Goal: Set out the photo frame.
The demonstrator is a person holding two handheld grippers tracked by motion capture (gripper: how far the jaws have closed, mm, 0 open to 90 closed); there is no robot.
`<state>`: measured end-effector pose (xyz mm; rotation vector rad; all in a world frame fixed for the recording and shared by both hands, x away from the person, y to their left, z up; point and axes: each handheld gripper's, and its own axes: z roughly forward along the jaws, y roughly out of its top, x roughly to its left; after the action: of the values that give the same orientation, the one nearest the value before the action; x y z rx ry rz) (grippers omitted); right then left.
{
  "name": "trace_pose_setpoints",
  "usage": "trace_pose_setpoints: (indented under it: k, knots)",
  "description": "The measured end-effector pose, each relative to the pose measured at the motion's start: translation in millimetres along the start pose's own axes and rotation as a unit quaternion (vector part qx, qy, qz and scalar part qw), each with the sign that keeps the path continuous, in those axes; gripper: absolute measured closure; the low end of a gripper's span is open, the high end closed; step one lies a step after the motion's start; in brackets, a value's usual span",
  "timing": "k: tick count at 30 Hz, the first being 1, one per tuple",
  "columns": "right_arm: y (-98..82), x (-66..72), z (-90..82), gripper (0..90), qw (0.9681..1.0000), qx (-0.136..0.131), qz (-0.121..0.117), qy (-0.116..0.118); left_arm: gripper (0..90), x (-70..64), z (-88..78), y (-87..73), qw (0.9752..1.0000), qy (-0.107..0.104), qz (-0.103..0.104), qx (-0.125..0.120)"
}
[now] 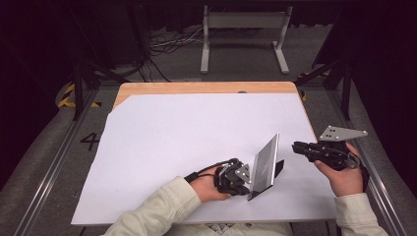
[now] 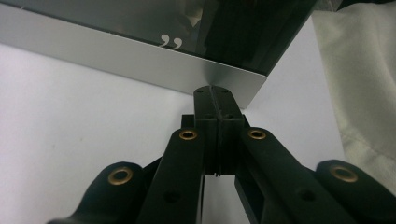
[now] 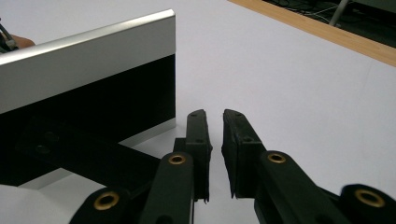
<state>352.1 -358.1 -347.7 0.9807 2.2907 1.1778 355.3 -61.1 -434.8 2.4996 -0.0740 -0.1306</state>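
A silver-edged photo frame point(image 1: 265, 164) stands tilted on the white sheet point(image 1: 196, 132), propped from behind by a black stand point(image 3: 88, 158). My left gripper point(image 1: 247, 184) lies low on the sheet at the frame's glass side. In the left gripper view its jaws are shut together with nothing between them, and the left gripper point(image 2: 217, 91) has its tips right at the frame's silver lower border point(image 2: 116, 53). My right gripper point(image 1: 296, 146) hovers behind the frame, a short way off. In the right gripper view the right gripper point(image 3: 215, 116) shows a narrow gap between its jaws, with only bare sheet in it, beside the frame's back point(image 3: 93, 51).
The white sheet covers a wooden table point(image 1: 206, 87), whose edge shows at the far side. Beyond it on the floor stand a grey metal support point(image 1: 243, 34) and loose cables point(image 1: 167, 44). Metal rails point(image 1: 54, 162) run along both sides of the table.
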Motion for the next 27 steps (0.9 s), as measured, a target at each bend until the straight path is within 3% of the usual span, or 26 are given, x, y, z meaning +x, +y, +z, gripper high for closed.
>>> trace_pose_setpoints:
  k: [15,22,27]
  knots:
    - [-3.4,-1.5,-3.5,80.2,1.0000,-0.001,0.007,-0.002,90.0,-9.1,17.0,22.7,0.9997,-0.010,0.022,0.000]
    - [-11.9,-1.9,-11.3,79.9,0.9998,0.000,0.016,-0.010,90.0,-8.9,25.3,37.9,0.9992,-0.014,0.036,0.004]
    - [-14.2,-2.3,-14.2,79.7,0.9997,0.000,0.021,-0.014,90.0,-4.7,28.5,48.7,0.9993,-0.016,0.033,-0.003]
